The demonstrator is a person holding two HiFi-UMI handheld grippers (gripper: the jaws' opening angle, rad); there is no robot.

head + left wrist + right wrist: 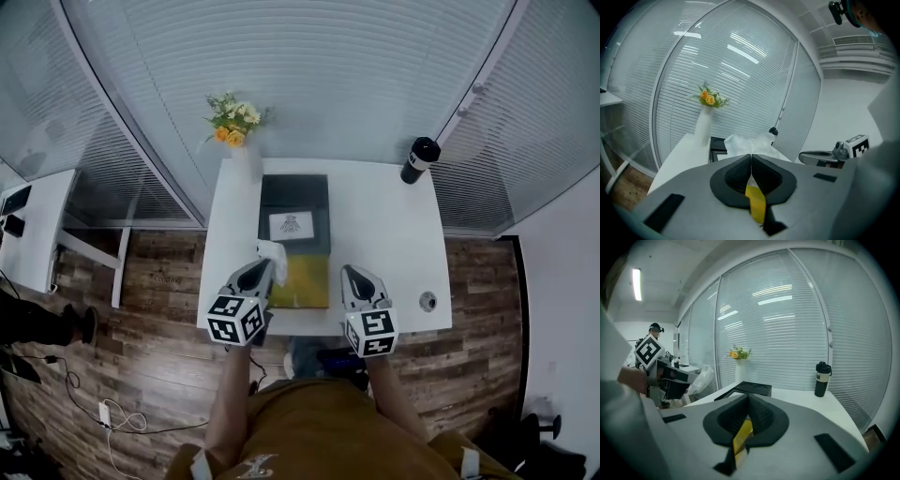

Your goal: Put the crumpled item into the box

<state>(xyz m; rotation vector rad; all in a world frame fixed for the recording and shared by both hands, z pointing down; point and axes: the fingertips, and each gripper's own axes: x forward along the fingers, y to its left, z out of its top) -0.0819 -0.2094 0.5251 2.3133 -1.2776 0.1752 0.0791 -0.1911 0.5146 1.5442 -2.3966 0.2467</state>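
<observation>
The crumpled item (273, 252) is a white wad of thin paper or plastic. My left gripper (263, 269) is shut on it, just above the near left corner of the box (293, 200). The box is flat and black with a white label, and a yellowish panel (304, 281) lies at its near end. In the left gripper view the wad (749, 144) bulges out past the closed left gripper (751, 157). My right gripper (355, 275) is shut and empty, hovering right of the box's near end. The right gripper view shows the closed right gripper (746, 402), the box (753, 389) and the wad (704, 377).
A white vase of orange and yellow flowers (235, 123) stands at the table's far left corner. A black bottle (420, 159) is at the far right. A small round fitting (427, 301) sits near the white table's (384, 225) front right edge. Glass walls with blinds surround it.
</observation>
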